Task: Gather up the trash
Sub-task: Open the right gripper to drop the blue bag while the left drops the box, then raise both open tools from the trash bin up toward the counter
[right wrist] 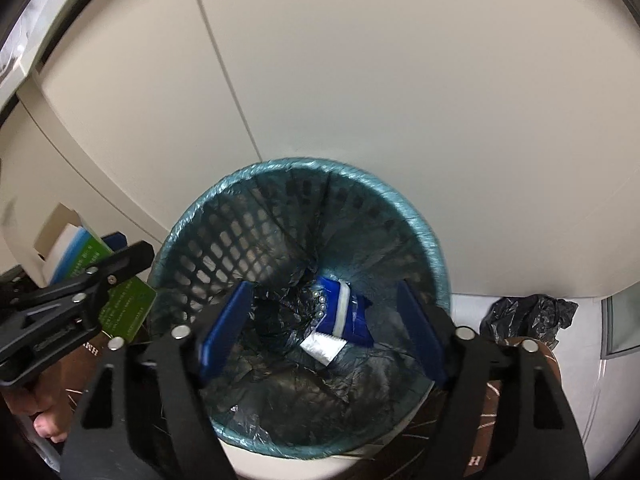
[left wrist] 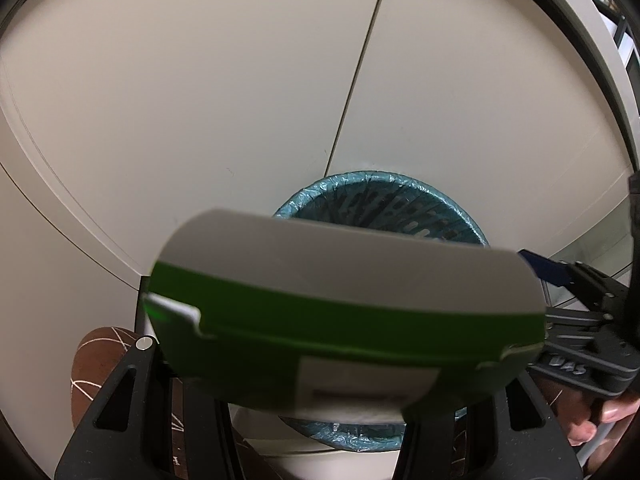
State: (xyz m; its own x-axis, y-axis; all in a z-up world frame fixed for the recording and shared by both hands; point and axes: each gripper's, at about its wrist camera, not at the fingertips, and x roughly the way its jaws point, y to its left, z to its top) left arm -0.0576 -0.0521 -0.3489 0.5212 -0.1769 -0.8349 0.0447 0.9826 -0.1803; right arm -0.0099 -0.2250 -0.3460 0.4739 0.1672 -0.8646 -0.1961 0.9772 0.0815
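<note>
Left gripper [left wrist: 340, 360]: clamped on a green-and-white carton [left wrist: 348, 304], held above the lined wastebasket [right wrist: 420, 232]. Right gripper [right wrist: 324, 336]: jaws apart, empty, over the basket; blue wrapper [right wrist: 348, 312] lies inside.

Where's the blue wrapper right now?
In the right wrist view, the blue wrapper lies at the bottom of the lined trash basket, between and below the open right tongs.
</note>
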